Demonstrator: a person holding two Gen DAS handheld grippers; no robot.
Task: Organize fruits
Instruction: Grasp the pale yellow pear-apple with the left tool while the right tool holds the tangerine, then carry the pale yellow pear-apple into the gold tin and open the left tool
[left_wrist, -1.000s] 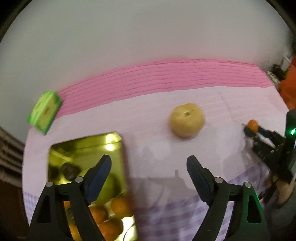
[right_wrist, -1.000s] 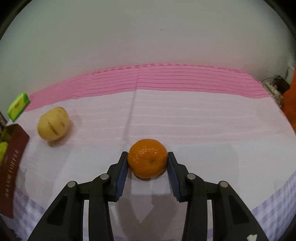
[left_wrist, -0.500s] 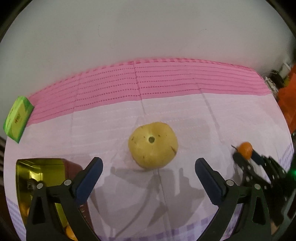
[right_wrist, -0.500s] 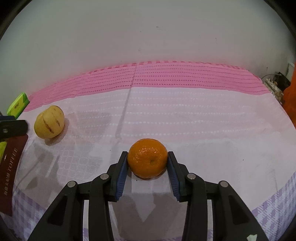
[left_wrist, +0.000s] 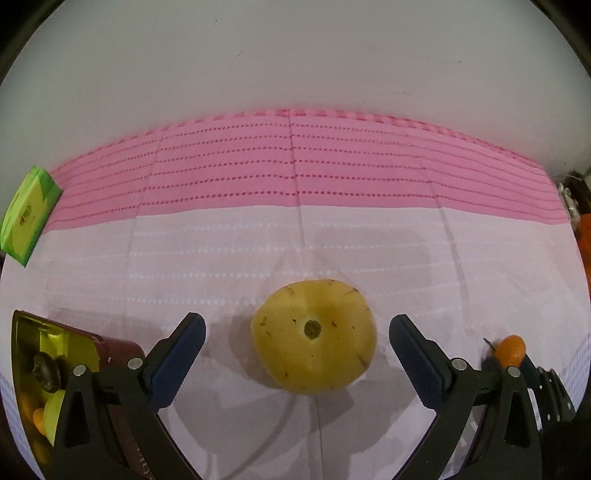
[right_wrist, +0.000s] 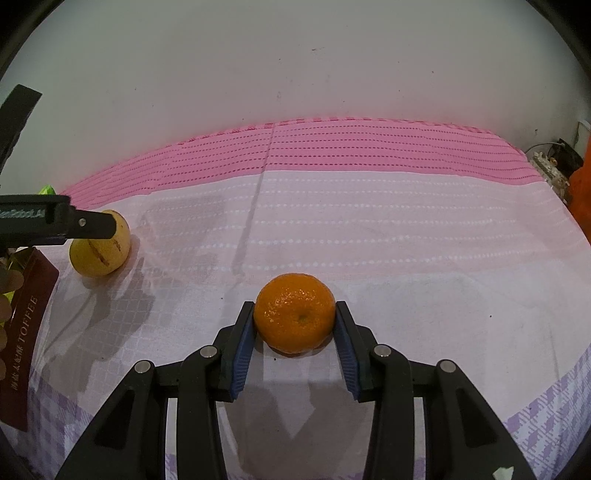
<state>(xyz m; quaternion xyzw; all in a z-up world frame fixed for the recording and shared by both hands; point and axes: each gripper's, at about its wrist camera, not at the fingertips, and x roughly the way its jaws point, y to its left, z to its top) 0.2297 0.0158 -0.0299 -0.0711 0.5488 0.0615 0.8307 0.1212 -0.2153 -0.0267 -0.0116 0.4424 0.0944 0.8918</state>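
Fruit sits on the pink cloth (left_wrist: 221, 258). The yellow fruit (left_wrist: 314, 339) lies between the two wide-apart fingers of the left gripper (left_wrist: 297, 343), and neither pad touches it; the jaws have just been opening. Left of the yellow fruit stands a gold tin (left_wrist: 55, 343) with fruit inside. Right of the yellow fruit, the right gripper (right_wrist: 294, 321) squeezes a small orange (right_wrist: 294, 312) resting on the cloth.

A round yellow fruit (left_wrist: 314, 338), brown-flecked with a dark pit at its centre, sat on the pale cloth. Well to its right an orange (right_wrist: 294, 312) rested upright on the same cloth. At the left, the gold-lined tin (left_wrist: 22, 328) held what looked like more oranges.
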